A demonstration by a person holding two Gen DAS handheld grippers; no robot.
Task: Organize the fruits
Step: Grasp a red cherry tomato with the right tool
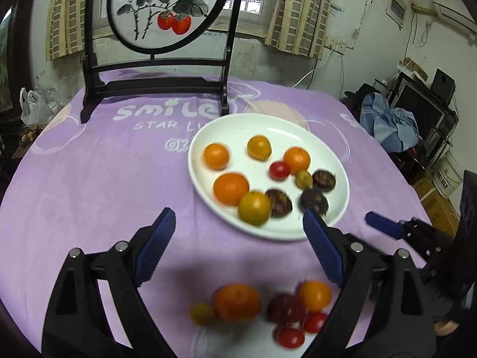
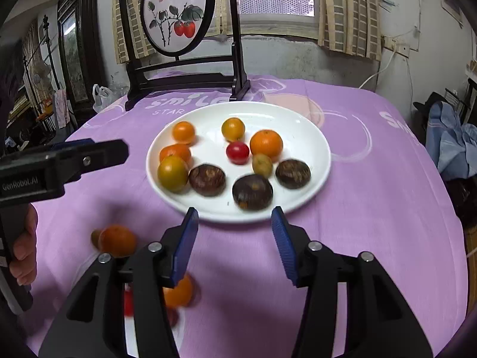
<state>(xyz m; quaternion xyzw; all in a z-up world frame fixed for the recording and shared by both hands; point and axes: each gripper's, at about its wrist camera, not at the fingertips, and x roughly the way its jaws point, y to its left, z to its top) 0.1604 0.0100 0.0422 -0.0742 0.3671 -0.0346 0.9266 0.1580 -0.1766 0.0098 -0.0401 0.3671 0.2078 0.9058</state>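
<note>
Purple cloth (image 2: 357, 179) printed with white lettering covered the tabletop, and a dark wooden stand holding a round painted screen (image 1: 167, 9) stood at its far edge before a curtained window. Near the middle sat a white plate (image 2: 298, 119) carrying small oranges, yellowish fruits, one red cherry tomato (image 2: 237, 152) and three dark brown round fruits. More fruit lay loose on the cloth nearer the camera, blurred: a large orange (image 1: 237, 301), a smaller orange one, a yellow one, a dark red one and two cherry tomatoes. The left gripper (image 1: 238, 244) hovered above this loose group with its jaws spread wide and empty. The right gripper (image 2: 235, 238) hung just short of the plate's near rim, jaws parted, nothing between them. A hand (image 2: 23, 250) gripped the left tool's handle.
</note>
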